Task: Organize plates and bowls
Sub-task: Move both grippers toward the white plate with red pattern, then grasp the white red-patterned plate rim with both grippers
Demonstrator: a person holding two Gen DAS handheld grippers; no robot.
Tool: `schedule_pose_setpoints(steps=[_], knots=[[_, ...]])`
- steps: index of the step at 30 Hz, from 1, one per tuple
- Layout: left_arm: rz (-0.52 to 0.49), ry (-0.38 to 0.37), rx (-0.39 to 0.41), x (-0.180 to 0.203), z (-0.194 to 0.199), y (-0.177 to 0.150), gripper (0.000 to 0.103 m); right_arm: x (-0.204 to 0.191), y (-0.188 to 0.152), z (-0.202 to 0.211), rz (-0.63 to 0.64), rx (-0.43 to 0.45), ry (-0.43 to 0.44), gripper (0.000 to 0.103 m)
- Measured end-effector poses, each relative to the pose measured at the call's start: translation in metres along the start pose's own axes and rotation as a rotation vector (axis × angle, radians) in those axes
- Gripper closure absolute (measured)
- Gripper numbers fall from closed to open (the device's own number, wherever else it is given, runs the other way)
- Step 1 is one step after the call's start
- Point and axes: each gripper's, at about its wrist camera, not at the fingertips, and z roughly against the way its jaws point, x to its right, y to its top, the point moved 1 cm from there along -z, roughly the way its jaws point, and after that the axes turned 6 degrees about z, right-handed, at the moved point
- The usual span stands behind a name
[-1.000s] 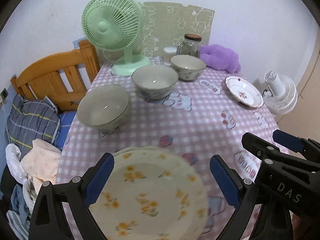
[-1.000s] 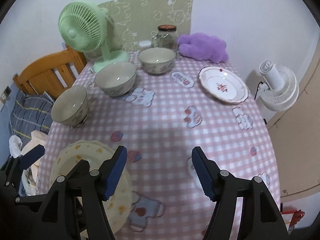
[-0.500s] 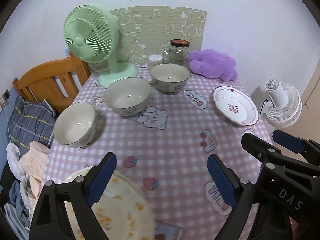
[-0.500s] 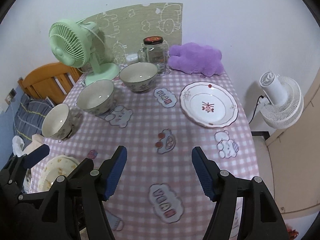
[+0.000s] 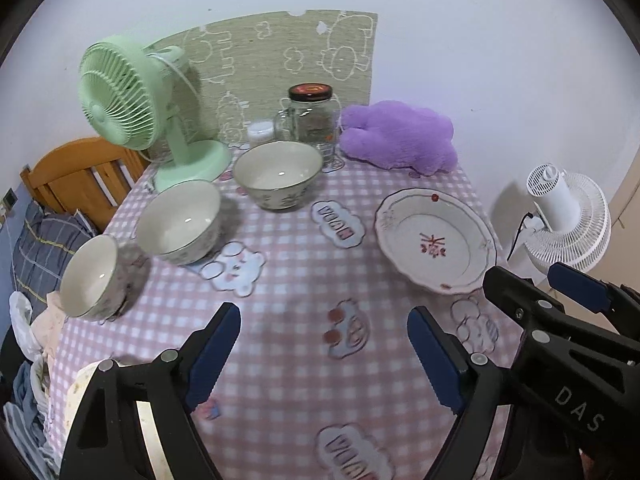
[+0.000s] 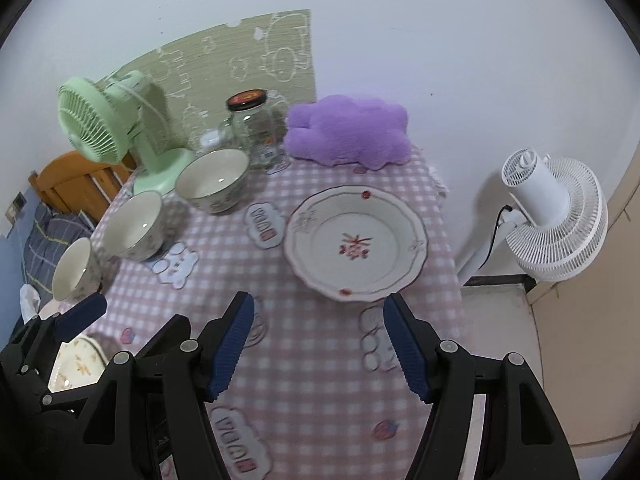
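Three cream bowls stand in a row on the pink checked table: far [image 5: 278, 172], middle [image 5: 179, 220] and near left [image 5: 90, 276]. A white plate with a red flower [image 5: 434, 240] lies at the right; it also shows in the right wrist view [image 6: 356, 244]. A yellow-flowered plate [image 6: 78, 364] lies at the near left corner, partly hidden behind my left gripper. My left gripper [image 5: 324, 356] is open and empty above the table's near middle. My right gripper [image 6: 320, 346] is open and empty, just short of the red-flower plate.
A green desk fan [image 5: 132, 112], a glass jar [image 5: 312, 120] and a purple plush cushion [image 5: 400, 136] stand along the back wall. A white floor fan [image 6: 552, 216] stands off the table's right edge. A wooden bed frame [image 5: 76, 176] with clothes lies left.
Both grippers have swung right and away from the yellow-flowered plate, which has slid out to the lower left. The red-flower plate is now closer and more central before the right gripper.
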Motion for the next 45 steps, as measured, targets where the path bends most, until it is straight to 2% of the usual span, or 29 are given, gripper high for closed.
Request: schedule_pose_setpoints(steps=[7,16,32,38,41,45], knots=[[-0.01,0.036,0.003,0.033,-0.032,0.013,0.019,0.036,0.011,-0.029,-0.021,0.0,-0.006,0.033],[-0.016,0.04,-0.029,0.064,-0.09,0.035,0.022,0.072,0.029,-0.083,-0.059,-0.022,-0.026,0.033],[-0.069,0.042,-0.111,0.088,-0.175,0.044,0.031,0.12,0.039,-0.162,-0.101,-0.083,-0.083,0.033],[-0.062,0.041,-0.151,0.089,-0.195,0.045,0.041,0.12,0.037,-0.185,-0.101,-0.124,-0.058,0.042],[-0.066,0.03,-0.144,0.089,-0.196,0.046,0.042,0.117,0.036,-0.193,-0.1,-0.139,-0.042,0.054],[-0.072,0.022,-0.148,0.089,-0.196,0.046,0.042,0.114,0.037,-0.195,-0.107,-0.137,-0.062,0.054]])
